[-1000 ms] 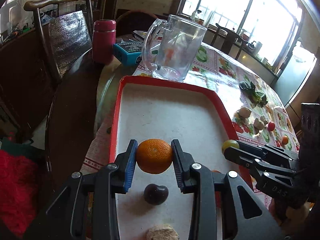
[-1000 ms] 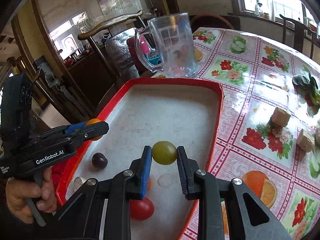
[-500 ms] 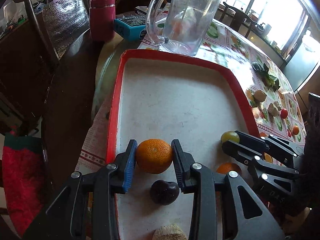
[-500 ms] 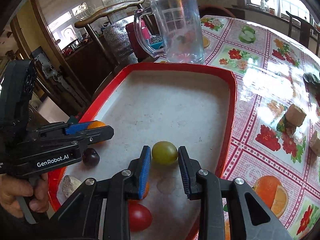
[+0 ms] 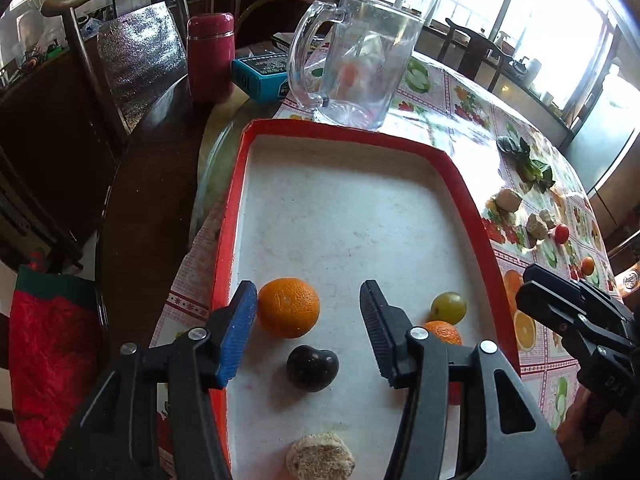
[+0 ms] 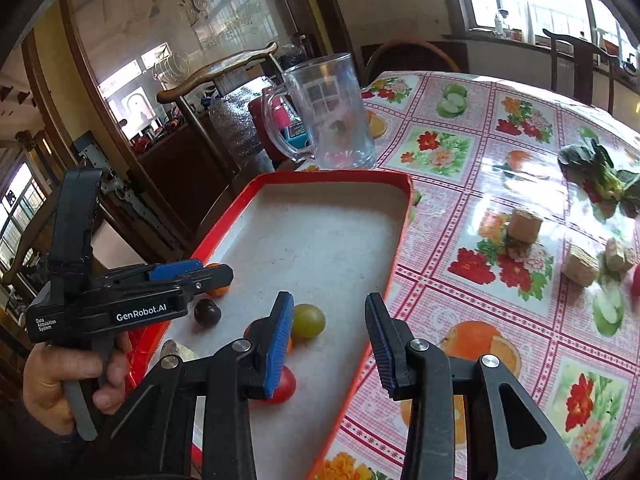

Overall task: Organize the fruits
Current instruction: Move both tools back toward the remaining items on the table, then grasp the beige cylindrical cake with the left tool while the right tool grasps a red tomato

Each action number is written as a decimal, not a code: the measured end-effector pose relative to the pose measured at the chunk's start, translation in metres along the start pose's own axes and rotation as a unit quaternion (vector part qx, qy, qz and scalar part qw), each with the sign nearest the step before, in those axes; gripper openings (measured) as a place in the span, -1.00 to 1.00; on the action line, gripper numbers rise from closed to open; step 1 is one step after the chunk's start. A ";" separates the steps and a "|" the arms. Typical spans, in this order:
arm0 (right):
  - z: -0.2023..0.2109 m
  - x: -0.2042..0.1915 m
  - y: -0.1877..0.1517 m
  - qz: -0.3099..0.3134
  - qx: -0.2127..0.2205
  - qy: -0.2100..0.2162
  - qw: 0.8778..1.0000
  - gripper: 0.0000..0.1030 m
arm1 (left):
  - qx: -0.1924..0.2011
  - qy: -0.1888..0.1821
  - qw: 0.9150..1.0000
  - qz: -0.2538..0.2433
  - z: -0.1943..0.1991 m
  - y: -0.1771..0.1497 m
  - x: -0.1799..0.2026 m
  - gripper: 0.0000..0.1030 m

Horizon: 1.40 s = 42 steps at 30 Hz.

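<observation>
Red-rimmed tray (image 5: 224, 264) on a flowered tablecloth holds the fruit: an orange (image 5: 288, 307), a dark plum (image 5: 312, 368) and a green grape (image 5: 448, 307). The left gripper (image 5: 308, 310) hangs low with fingers spread wide, the orange just beside its blue pad. The right gripper (image 6: 330, 318) is likewise spread, the grape beside its left finger. A nudge from either finger could roll the round fruit away.
</observation>
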State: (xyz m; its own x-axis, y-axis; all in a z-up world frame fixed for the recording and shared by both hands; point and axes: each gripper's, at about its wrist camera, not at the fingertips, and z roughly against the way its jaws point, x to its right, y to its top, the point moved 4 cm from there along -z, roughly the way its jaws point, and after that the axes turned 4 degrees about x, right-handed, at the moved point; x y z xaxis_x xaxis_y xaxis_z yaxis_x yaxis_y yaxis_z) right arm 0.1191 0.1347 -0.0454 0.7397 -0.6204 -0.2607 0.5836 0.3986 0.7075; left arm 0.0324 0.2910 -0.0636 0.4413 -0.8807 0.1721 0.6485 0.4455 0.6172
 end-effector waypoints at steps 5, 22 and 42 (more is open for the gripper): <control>0.021 0.027 -0.011 -0.025 0.007 -0.020 0.999 -0.23 | 0.014 -0.012 1.000 -0.010 0.010 0.003 0.017 0.01; 0.073 0.112 -0.040 -0.087 0.020 -0.088 0.992 -0.23 | 0.018 -0.070 0.995 -0.065 0.019 0.004 0.101 0.01; 0.084 0.209 -0.029 -0.124 0.032 -0.162 0.978 -0.23 | 0.017 -0.100 0.988 -0.115 -0.007 0.024 0.188 0.01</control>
State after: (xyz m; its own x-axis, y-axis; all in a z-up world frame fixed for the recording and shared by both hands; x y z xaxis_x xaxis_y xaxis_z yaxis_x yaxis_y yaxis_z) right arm 0.2285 -0.0633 -0.0654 0.4270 -0.8783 -0.2151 0.7016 0.1717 0.6916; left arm 0.1354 0.1375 -0.0221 0.1508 -0.9739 0.1698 0.6949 0.2266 0.6825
